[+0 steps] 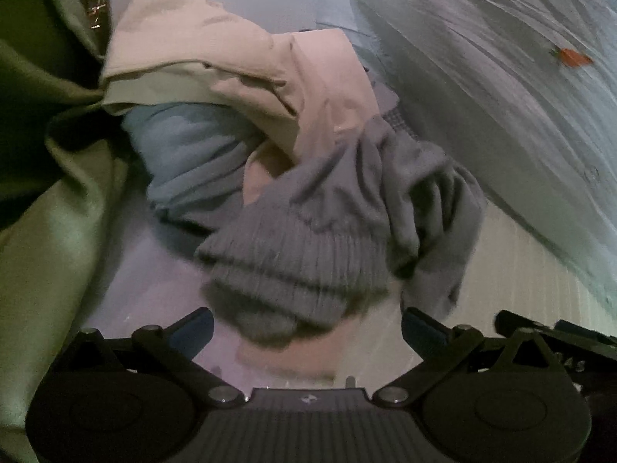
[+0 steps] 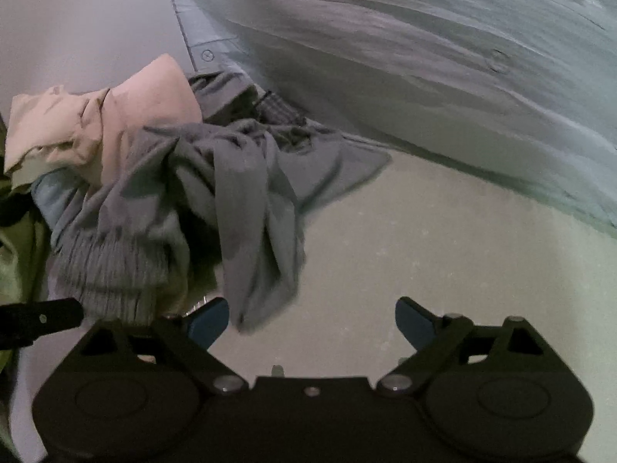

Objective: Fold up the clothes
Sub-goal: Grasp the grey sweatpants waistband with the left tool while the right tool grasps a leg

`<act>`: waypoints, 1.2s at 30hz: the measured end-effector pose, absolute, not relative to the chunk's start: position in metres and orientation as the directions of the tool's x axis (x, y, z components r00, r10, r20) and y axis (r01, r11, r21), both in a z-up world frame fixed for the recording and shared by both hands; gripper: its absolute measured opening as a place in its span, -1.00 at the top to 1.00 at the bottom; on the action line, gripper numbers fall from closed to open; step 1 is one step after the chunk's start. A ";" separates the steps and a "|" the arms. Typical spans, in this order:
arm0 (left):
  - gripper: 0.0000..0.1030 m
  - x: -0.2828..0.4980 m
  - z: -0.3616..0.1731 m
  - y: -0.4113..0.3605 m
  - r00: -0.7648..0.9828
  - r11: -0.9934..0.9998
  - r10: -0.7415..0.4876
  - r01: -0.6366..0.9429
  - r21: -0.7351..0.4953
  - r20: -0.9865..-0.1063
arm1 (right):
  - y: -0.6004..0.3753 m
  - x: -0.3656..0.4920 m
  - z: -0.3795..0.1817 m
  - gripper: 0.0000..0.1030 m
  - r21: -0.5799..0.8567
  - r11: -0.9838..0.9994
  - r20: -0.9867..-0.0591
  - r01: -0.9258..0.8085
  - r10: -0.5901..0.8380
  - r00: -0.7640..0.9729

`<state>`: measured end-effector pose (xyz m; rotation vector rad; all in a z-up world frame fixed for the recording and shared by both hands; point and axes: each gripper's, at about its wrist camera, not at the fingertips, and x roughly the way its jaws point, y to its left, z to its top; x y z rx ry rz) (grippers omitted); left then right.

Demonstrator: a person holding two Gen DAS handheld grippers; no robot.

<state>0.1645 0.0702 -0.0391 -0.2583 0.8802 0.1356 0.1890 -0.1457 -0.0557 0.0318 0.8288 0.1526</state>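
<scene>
Pile of unfolded clothes on the pale table (image 2: pixel 443 250), seen along both tools. The grey knitted sweater with a ribbed hem (image 1: pixel 308 239) lay at the near side of the pile, its hem towards the cameras. Behind the sweater lay a pale pink garment (image 1: pixel 231 54) and a light blue garment (image 1: pixel 193 162); beside the sweater, at the left edge of the view, lay an olive-green cloth (image 1: pixel 58 193). The left hand-held gripper (image 1: pixel 308 326) stood spread just short of the ribbed hem, nothing between its blue pads. The right hand-held gripper (image 2: pixel 312 322) was likewise spread, empty, near a hanging grey flap of the sweater. Judged risk: the sweater overlapped its neighbours, so a deep pinch could gather the pink or blue garment too; uneven grips on loose folds could leave it twisted.
</scene>
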 end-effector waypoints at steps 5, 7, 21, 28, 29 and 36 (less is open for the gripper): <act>-0.62 0.198 -0.051 0.075 0.609 0.957 -0.032 -0.211 -0.201 -0.792 | -0.124 0.230 -0.069 -0.70 0.106 0.980 -0.740 -0.166 0.189 0.646; -0.51 0.208 -0.057 0.077 0.588 0.955 -0.046 -0.212 -0.209 -0.808 | -0.117 0.241 -0.074 -0.61 0.118 0.977 -0.741 -0.178 0.206 0.639; 0.49 0.199 -0.063 0.082 0.570 0.958 -0.026 -0.221 -0.184 -0.821 | -0.170 0.221 -0.088 0.91 0.073 0.996 -0.740 -0.054 0.090 0.666; 0.58 0.156 -0.060 0.048 0.554 0.971 -0.075 -0.149 -0.187 -0.829 | -0.268 0.131 -0.078 0.92 -0.019 0.983 -0.733 0.184 -0.139 0.666; 0.64 0.147 -0.061 0.041 0.545 0.971 -0.091 -0.138 -0.196 -0.833 | -0.282 0.116 -0.078 0.92 -0.020 0.974 -0.738 0.224 -0.166 0.654; 0.70 0.086 -0.074 -0.026 0.484 0.970 -0.160 -0.085 -0.228 -0.861 | -0.369 0.007 -0.080 0.93 -0.028 0.918 -0.778 0.396 -0.269 0.568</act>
